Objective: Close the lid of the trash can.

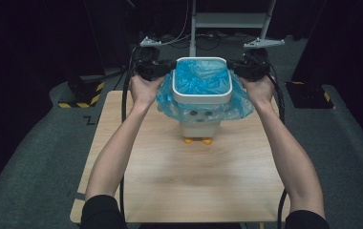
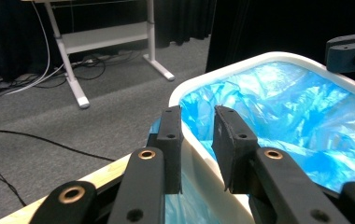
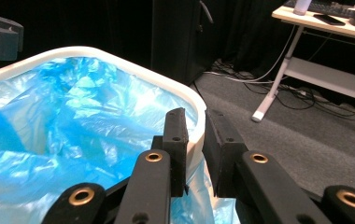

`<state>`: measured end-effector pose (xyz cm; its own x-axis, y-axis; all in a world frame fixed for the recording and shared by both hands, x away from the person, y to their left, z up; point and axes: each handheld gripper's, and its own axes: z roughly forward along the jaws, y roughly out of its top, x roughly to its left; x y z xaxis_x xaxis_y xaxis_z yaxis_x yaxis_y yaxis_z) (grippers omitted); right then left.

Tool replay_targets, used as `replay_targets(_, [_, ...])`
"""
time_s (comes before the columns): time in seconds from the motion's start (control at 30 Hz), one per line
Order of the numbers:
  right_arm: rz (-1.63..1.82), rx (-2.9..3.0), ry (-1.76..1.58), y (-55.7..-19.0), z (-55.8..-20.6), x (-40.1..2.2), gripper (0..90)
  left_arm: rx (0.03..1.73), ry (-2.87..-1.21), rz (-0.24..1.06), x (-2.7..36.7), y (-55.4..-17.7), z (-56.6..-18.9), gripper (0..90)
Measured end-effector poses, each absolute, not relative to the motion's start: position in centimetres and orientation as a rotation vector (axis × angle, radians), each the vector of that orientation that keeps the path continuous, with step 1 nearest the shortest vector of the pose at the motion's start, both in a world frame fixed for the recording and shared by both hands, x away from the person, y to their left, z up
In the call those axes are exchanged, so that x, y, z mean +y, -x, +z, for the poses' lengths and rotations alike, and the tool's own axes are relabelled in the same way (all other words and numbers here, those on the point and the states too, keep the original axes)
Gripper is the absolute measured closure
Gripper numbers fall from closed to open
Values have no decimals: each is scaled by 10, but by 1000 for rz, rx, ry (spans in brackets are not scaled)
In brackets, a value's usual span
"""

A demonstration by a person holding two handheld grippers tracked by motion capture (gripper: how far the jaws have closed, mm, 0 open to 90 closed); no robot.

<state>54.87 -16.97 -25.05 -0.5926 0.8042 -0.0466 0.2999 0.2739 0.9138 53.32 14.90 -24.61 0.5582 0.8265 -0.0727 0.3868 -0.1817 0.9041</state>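
a wooden table (image 1: 179,181) stretches from the person's forearms toward 12 o'clock, where a white bin (image 1: 202,98) lined with a blue bag (image 1: 202,78) stands. the left gripper (image 1: 163,71) at 10 o'clock and the right gripper (image 1: 237,69) at 2 o'clock each clench the bin's rim (image 2: 192,140), one jaw inside, one outside.

The blue bag (image 1: 202,82) hides the upper part of the white bin (image 1: 201,125), and its small dark face markings are too small to read. In the left gripper view the bin's rim (image 2: 199,154) runs behind the jaws, so pad contact cannot be told.
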Motion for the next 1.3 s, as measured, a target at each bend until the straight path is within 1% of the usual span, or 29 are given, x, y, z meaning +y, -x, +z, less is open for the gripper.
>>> replay_targets(0.27, [1297,2048,-984,-544,-251,-170,794,999,-1785,525,151,-529,-255,726])
replay_targets(0.7, [1309,2042,-967,-542,-255,-168,796,994,-1784,518,150,-527,-257,726])
replay_targets(1.0, [1356,2033,-964,-540,-255,-173,785,972,-1774,501,148,-523,-255,707])
replay_targets(1.3, [1381,2023,-950,-529,-253,-177,765,966,-1747,498,163,-510,-248,673])
